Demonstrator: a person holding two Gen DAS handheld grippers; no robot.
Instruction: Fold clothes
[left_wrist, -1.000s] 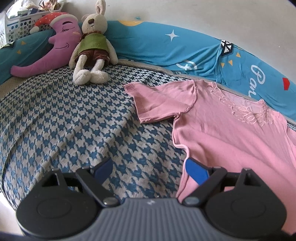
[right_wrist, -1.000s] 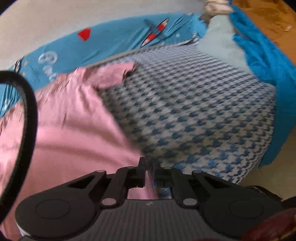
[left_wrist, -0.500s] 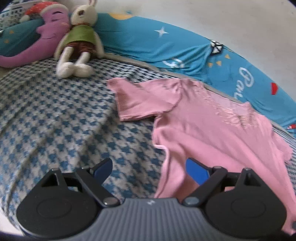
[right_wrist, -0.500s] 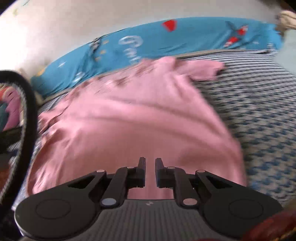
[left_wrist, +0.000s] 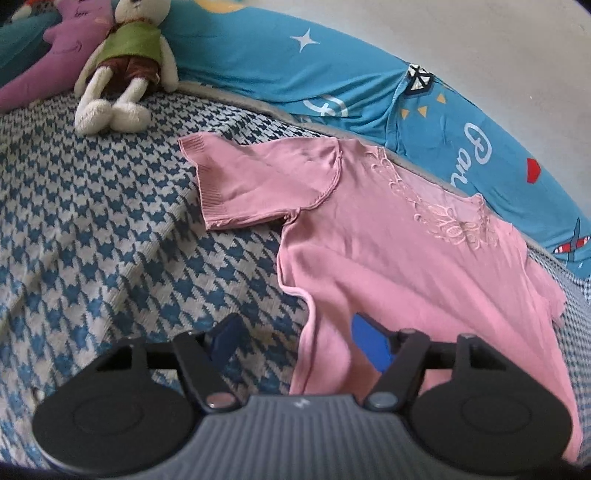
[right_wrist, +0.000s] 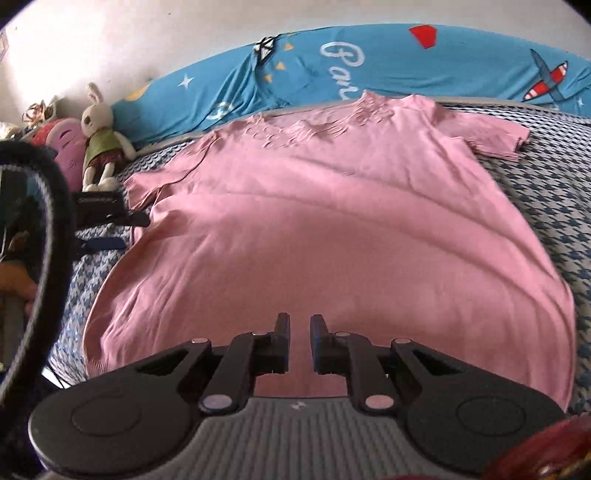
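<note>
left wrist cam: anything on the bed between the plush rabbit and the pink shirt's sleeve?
Nothing: in the left wrist view only bare houndstooth cover separates the plush rabbit from the sleeve.

The pink shirt (right_wrist: 332, 229) is thin, smooth knit cloth with a faint sheen, ribbed at the sleeve hem and embroidered at the neckline. The bedspread (left_wrist: 92, 221) is a coarse woven houndstooth. The plush rabbit (left_wrist: 122, 70) looks fuzzy. Both grippers are matt black plastic with ridged grey bodies.
</note>
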